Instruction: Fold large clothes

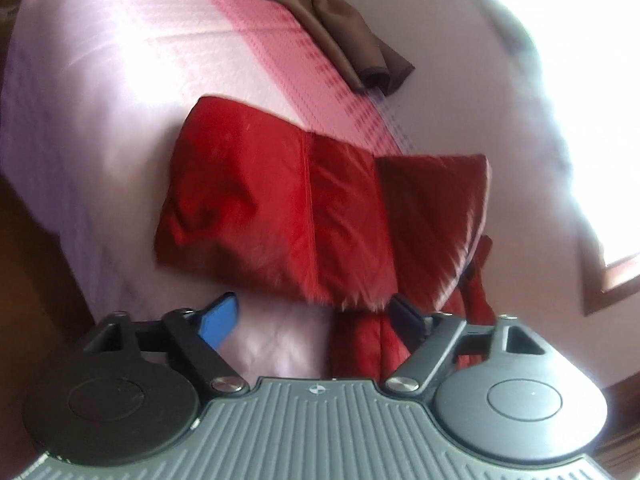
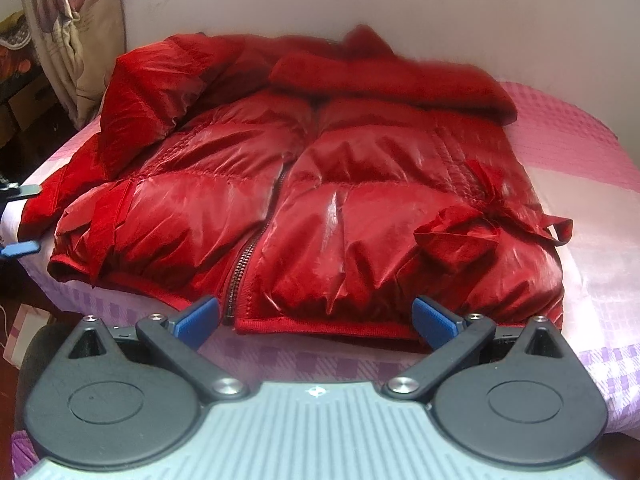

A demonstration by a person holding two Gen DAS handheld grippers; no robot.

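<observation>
pink checked bed (image 2: pixel 580 152), red jacket (image 2: pixel 320 200), brown cloth (image 1: pixel 340 32) on it

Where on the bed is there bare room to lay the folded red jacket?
Free: the pink bedspread right of the red puffer jacket, and the strip between its hem and the right gripper. Crowded: the bed's left edge, where a sleeve overhangs.

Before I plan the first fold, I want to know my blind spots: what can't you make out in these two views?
- Left wrist view: the red jacket is smeared by motion blur, so its seams are unclear.
- Left wrist view: the brown cloth is cut off by the top edge.
- Left wrist view: one finger of the left tool is partly behind red fabric; contact unclear.
- Right wrist view: the jacket's collar is blurred.
</observation>
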